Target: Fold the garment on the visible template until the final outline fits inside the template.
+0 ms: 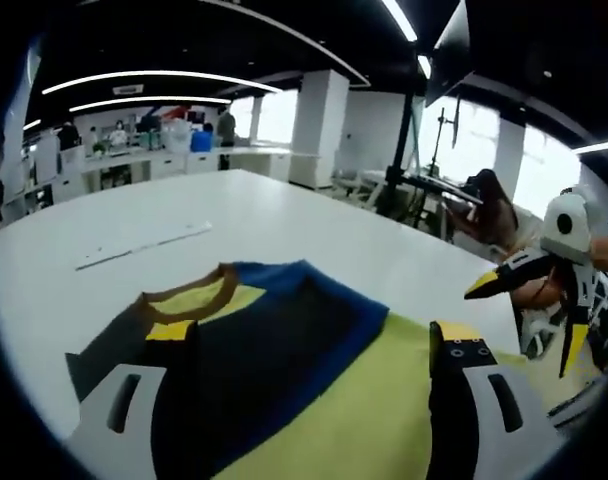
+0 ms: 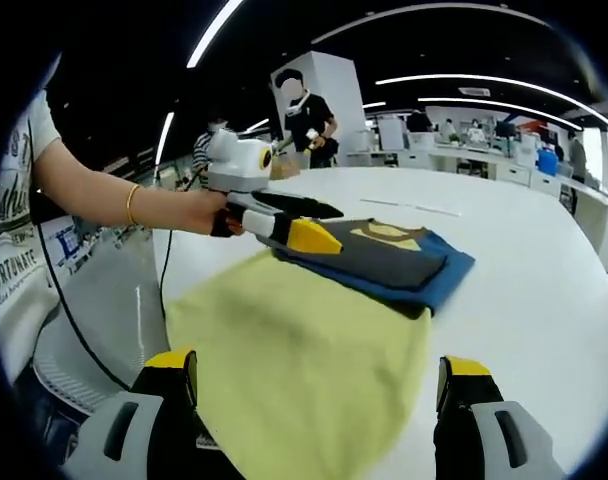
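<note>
A yellow, navy and blue garment [image 2: 314,330] lies part-folded on a white desk [image 2: 544,290], its dark upper half doubled over toward the collar and the yellow lower half spread toward the person. The left tongs [image 2: 319,222] hover at the folded edge, jaws drawn close together, with nothing visibly caught between them; the right tongs [image 2: 319,395] stand spread apart over the yellow hem, empty. To do the next fold well, each hem corner likely wants a firm pinch, both lifted evenly and carried forward so the edges meet square (no template outline can be made out under the cloth). A pale strip [image 1: 144,246] lies farther off on the desk. Partial lettering, "ORTUNATE", reads on the person's shirt [image 2: 19,265].
</note>
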{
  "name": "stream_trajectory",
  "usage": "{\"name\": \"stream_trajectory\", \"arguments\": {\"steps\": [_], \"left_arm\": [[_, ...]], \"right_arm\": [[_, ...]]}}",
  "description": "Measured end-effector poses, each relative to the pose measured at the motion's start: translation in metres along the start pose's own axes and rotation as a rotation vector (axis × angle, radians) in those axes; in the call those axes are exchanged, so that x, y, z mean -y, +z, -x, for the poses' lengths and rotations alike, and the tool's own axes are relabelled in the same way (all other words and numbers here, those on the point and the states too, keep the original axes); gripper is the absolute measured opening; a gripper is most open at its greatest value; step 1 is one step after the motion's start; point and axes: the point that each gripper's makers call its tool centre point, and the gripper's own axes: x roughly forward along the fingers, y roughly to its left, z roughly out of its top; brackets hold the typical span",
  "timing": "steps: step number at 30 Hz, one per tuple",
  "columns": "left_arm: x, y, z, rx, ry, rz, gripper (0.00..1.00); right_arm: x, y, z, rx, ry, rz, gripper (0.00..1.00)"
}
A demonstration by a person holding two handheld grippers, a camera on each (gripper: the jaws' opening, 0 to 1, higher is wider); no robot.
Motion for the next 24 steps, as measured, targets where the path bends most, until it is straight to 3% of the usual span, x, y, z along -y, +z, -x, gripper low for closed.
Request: {"name": "stream_trajectory", "arguments": {"steps": [11, 24], "left_arm": [[0.013, -0.017, 0.052, -0.020, -0.032, -0.048, 0.99], [0.033, -0.059, 0.110, -0.114, -0.094, -0.103, 0.92]], "right_arm": [[-0.012, -0.012, 0.008, -0.057, 0.053, 0.041, 0.99], [-0.023, -0.028, 0.015, -0.108, 0.107, 0.061, 0.93]]}}
